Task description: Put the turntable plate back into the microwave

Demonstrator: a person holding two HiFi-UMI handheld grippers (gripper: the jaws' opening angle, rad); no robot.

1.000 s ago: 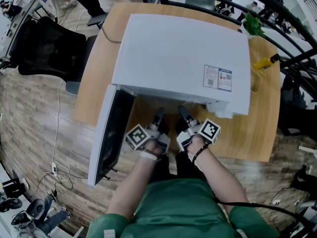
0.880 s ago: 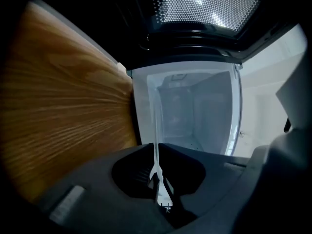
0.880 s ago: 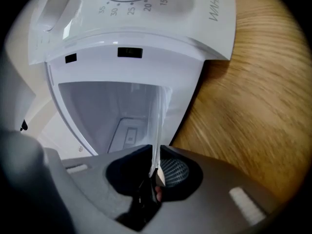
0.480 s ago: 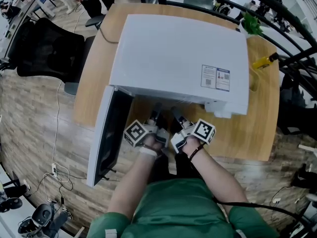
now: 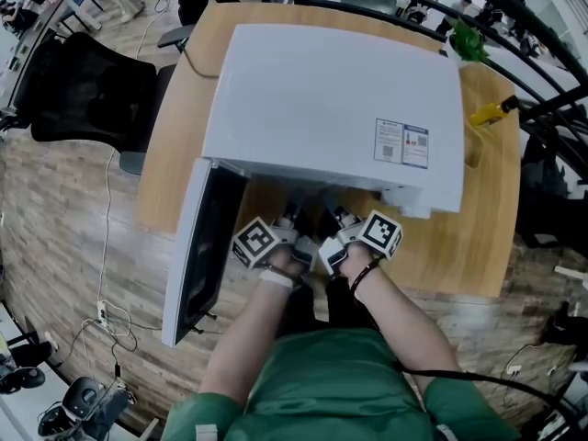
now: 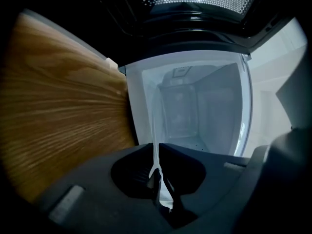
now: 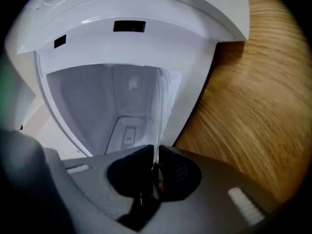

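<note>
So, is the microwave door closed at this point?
No, the microwave door stands swung open at the left front of the microwave in the head view.

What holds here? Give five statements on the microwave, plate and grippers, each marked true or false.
1. The microwave has its door open. True.
2. The left gripper and the right gripper both have their jaws shut on the plate. True.
3. The plate lies flat on the table. False: both grippers hold it by its edge, in front of the open microwave.
4. The microwave is black outside. False: it is white.
5. The door hangs open on the person's right. False: it hangs open on the left.
</note>
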